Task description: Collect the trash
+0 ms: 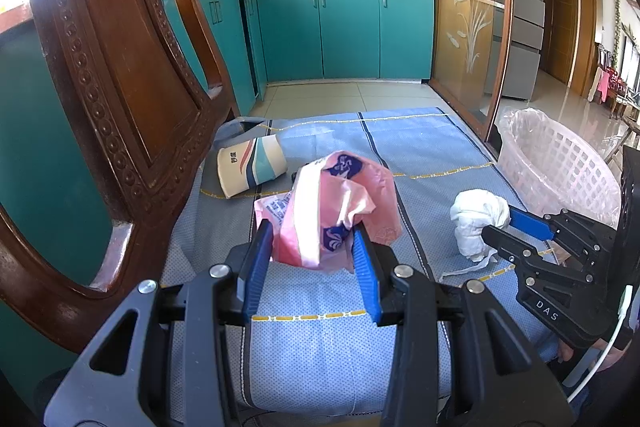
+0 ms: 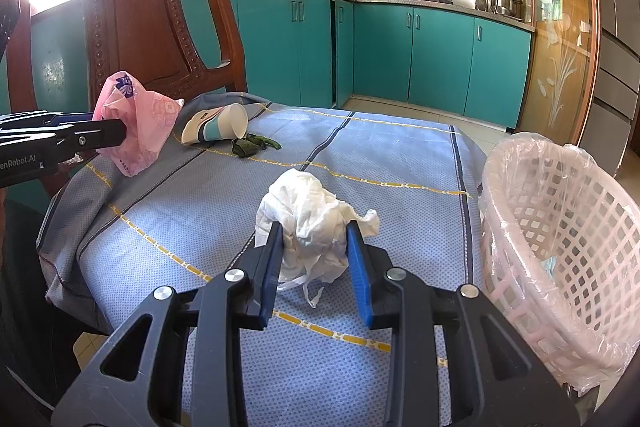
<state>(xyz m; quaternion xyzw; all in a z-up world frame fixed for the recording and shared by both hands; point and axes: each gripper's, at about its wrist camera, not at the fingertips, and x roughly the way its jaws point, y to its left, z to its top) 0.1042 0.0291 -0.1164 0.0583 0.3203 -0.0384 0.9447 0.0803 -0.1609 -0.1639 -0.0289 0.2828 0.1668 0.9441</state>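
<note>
The left gripper has its jaws partly closed on a pink bag, which bulges up and forward out of them, lifted clear of the desk. The right gripper is likewise pinched on a white tissue wad, most of it ahead of and above the jaws, a loose tail hanging below. Both pieces look very light and soft; they should crush rather than resist, so a grip across the bulk, not a trailing edge, seems safest, as the thin film may slip. The bin stands just right of the right jaws. A paper cup lies on its side far ahead of both, beside a dark green scrap; it would probably dent if squeezed hard.
</note>
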